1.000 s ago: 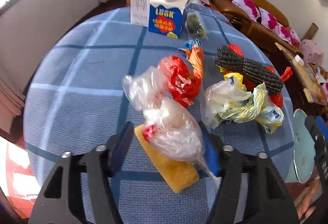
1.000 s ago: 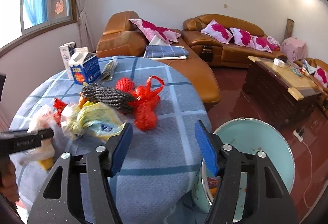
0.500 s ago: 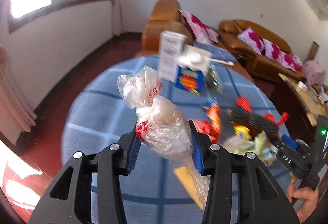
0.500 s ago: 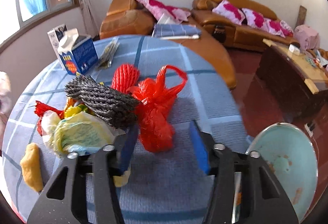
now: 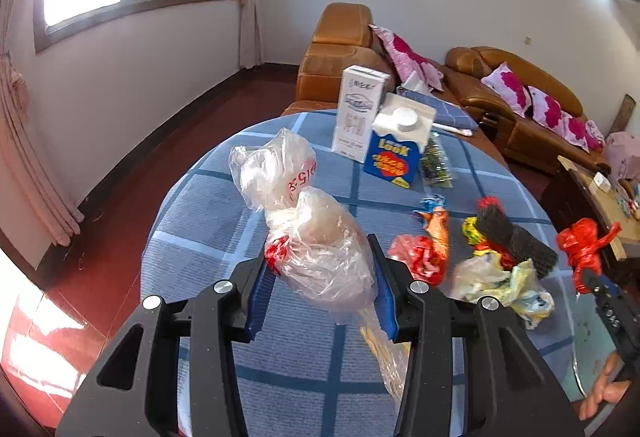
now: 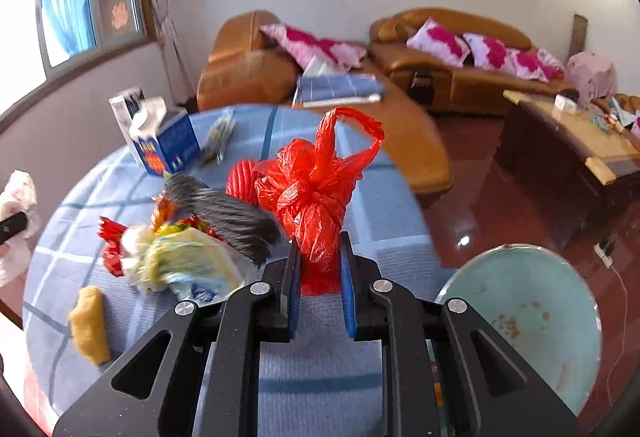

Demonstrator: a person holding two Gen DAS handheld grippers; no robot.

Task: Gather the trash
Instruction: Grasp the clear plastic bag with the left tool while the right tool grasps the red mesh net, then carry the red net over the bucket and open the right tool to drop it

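Here the round table [image 5: 208,229] under its blue checked cloth carries most of the litter, and the pale green bin [image 6: 532,317] stands off its edge on the right-hand side, its mouth open and a few scraps inside; the sofas behind are of no concern; on the cloth sit two cartons [image 5: 384,141] at the far side, a heap of yellow and white bags [image 6: 184,261] with a dark mesh roll [image 6: 228,213] lying across it, and a yellow sponge [image 6: 90,325] near the front edge; the left gripper [image 5: 320,293] is clenched on a clear plastic bag [image 5: 312,229], which hangs above the cloth with a thin tail trailing below the fingers; the right gripper [image 6: 319,273] is pinched tight on the lower end of a knotted red bag [image 6: 316,193], its loops standing free above the jaws; both bags look ready for the bin; the risk, as I judge it, is slippage, since crumpled film gives little purchase and either bag could slide out mid-swing; the dangling tail might also snag the heap and drag pieces off the table, and two loads meeting over one bin mouth could knock together.
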